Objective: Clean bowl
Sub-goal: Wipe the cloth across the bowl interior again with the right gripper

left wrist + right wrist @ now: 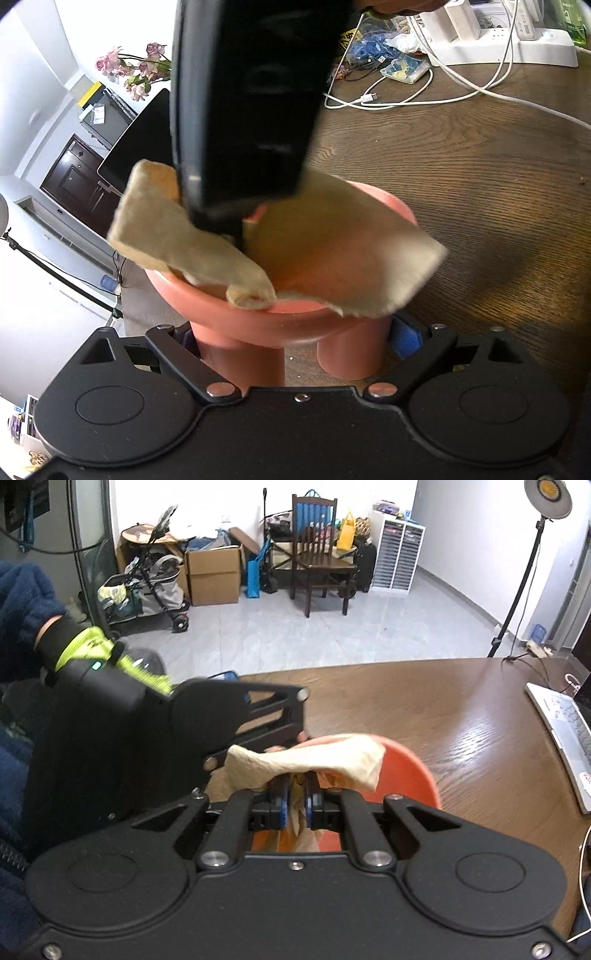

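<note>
A pink footed bowl (258, 325) stands on the wooden table, its feet between the fingers of my left gripper (291, 343), which is shut on the bowl's base. In the right wrist view the bowl (410, 771) shows orange-pink. My right gripper (295, 805) is shut on a beige cloth (325, 760) and holds it down inside the bowl. In the left wrist view the cloth (332, 258) drapes over the bowl's rim, and the right gripper's black body (243, 110) comes in from above.
White cables (424, 92), a power strip (509, 44) and small bags (402, 68) lie at the table's far side. A laptop (565, 731) sits at the right edge. A lamp stand (517, 602), chair (321, 561) and boxes (214, 572) stand on the floor beyond.
</note>
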A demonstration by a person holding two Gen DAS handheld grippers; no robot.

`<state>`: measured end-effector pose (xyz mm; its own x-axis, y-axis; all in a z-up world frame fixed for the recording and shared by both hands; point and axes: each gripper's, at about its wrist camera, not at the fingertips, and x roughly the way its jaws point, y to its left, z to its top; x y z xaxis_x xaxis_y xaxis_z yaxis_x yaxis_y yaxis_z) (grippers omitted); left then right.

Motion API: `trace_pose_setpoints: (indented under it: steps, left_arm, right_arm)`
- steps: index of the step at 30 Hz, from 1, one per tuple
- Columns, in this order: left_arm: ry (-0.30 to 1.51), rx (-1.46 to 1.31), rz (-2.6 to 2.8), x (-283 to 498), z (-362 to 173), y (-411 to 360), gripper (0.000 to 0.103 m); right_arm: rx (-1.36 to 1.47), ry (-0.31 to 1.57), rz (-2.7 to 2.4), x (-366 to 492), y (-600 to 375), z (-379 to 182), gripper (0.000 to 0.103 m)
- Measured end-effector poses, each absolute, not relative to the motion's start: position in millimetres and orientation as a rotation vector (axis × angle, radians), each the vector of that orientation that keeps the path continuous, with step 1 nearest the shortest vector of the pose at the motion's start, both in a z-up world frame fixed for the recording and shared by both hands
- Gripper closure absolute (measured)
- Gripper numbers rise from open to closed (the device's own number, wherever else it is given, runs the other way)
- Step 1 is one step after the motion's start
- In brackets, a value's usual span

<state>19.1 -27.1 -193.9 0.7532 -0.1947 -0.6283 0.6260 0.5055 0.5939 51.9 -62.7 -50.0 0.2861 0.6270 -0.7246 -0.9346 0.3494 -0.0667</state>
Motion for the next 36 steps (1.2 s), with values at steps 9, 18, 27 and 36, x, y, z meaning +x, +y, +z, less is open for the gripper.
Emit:
trace_pose_setpoints:
  steps: [9, 18, 27, 36]
  left_arm:
    - [0.528, 0.921, -0.526, 19.3, -192.1, -25.4, 0.01]
    - [0.53, 0.921, -0.523, 19.5, -192.5, -25.8, 0.01]
    - [0.527, 0.926, -0.517, 19.5, -193.8, -27.2, 0.01]
    - [0.526, 0.931, -0.511, 19.1, -194.6, -28.6, 0.01]
  right_arm:
    - [-0.517, 0.657, 1.016, 85.1, -75.3, -48.9, 0.093]
    - [-0.488, 0.741, 0.933, 90.7, -106.3, -76.9, 0.093]
    - [-0.491, 0.825, 0.963, 67.5, -114.5, -97.0, 0.093]
    - [-0.543, 0.785, 1.098, 33.2, -88.2, -86.3, 0.093]
